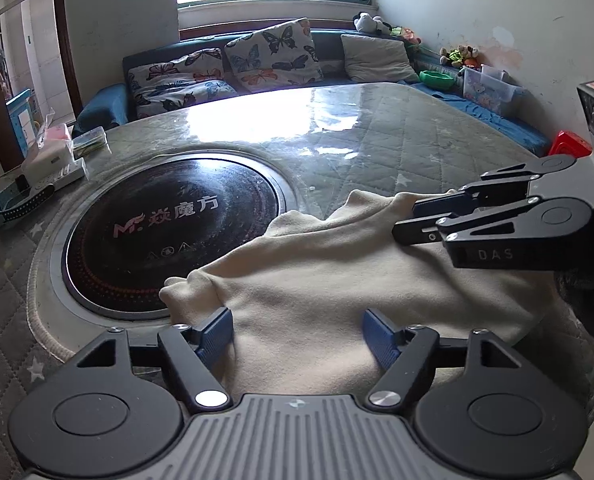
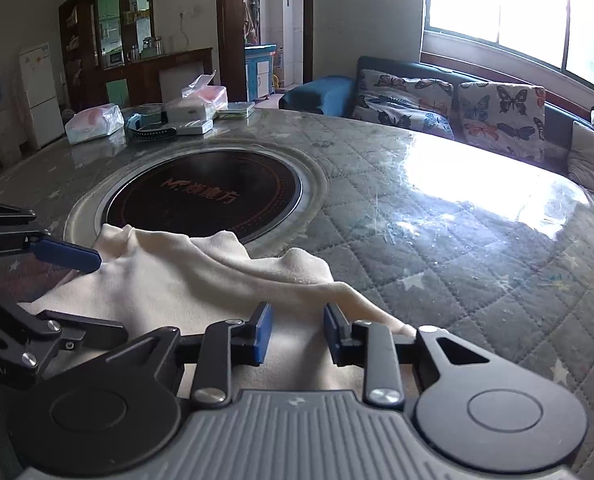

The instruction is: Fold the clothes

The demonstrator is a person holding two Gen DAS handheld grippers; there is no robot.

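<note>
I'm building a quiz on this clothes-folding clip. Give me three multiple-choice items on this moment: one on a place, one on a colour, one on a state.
1. Where does the cream fleece garment lie?
A. On the sofa
B. On the quilted grey table cover, its far edge reaching the round black glass hob
C. On the floor

2. What colour are the pads of the left gripper?
A. Blue
B. Red
C. White

3. How do the jaws of the right gripper stand?
A. Shut on the garment
B. Shut on nothing
C. Open, over the garment

Answers:
1 B: both views show the cloth on the table cover, overlapping the hob's rim.
2 A: the left wrist view shows ribbed blue pads.
3 C: the right wrist view shows a clear gap between the pads with nothing between them.
</note>
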